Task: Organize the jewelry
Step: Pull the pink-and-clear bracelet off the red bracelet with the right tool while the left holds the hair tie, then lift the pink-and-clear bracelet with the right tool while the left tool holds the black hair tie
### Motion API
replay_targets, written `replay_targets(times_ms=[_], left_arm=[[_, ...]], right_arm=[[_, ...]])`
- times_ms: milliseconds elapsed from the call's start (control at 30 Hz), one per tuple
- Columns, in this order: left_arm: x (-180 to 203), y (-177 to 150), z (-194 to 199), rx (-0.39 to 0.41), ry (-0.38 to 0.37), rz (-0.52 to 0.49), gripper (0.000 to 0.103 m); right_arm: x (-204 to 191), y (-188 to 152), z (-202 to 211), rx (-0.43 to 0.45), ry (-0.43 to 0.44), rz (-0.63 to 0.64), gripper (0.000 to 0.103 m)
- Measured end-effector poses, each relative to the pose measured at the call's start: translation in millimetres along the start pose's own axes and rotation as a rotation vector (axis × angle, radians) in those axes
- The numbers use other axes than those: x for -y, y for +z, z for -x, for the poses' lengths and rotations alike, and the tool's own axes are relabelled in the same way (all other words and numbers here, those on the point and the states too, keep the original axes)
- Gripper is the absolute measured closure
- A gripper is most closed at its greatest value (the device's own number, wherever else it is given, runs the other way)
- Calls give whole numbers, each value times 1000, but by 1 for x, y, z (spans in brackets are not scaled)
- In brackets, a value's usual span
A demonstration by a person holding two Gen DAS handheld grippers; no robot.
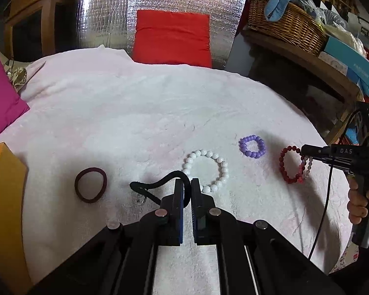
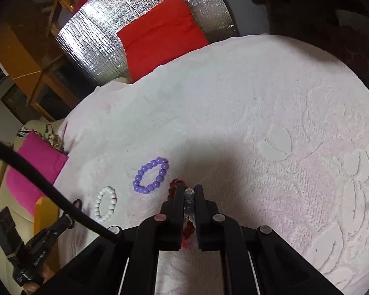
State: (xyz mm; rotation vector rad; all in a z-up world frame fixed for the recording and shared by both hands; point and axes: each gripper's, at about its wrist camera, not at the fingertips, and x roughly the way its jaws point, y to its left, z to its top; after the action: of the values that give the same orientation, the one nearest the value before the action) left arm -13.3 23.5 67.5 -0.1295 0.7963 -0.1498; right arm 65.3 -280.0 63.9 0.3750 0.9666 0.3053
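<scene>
On a white towel (image 1: 135,113) lie a maroon hair band (image 1: 91,184), a white bead bracelet (image 1: 206,169), a purple bead bracelet (image 1: 252,146) and a red bead bracelet (image 1: 290,164). My left gripper (image 1: 187,184) is shut on a black cord (image 1: 155,184) that trails left onto the towel. My right gripper (image 2: 189,191) is shut on a clear bead bracelet (image 2: 189,194), right over the red bracelet (image 2: 174,186). The right wrist view also shows the purple bracelet (image 2: 151,175) and the white bracelet (image 2: 105,204). The right gripper shows in the left wrist view (image 1: 307,151).
A yellow box (image 1: 2,196) stands at the towel's left edge, with a pink cushion (image 1: 2,98) behind it. A red cushion (image 1: 172,36) leans on silver foil at the back. A wicker basket (image 1: 283,22) sits on a shelf at the back right.
</scene>
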Motion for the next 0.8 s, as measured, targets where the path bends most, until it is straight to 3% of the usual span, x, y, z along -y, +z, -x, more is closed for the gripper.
replay_targets(times_ms=[267,400,567,700,800], left_arm=[[5,-4,5,3,5,-10,97],[5,-4,4,3,5,-7,97],[8,-4,5,5,1,-9,97],[5,-3,5,5,7,-4,97],[2,-3,5,4,9,5,97]], right_arm=[[32,-7,-13,-126,-64,-86,92],[45,-9,-16,-177,-36,-128,90],[45,-11,-18,-214,8,-125,80],[43,-12,-15,-230,60,-128,55],[35,-15,-16,-227,37,-67,55]])
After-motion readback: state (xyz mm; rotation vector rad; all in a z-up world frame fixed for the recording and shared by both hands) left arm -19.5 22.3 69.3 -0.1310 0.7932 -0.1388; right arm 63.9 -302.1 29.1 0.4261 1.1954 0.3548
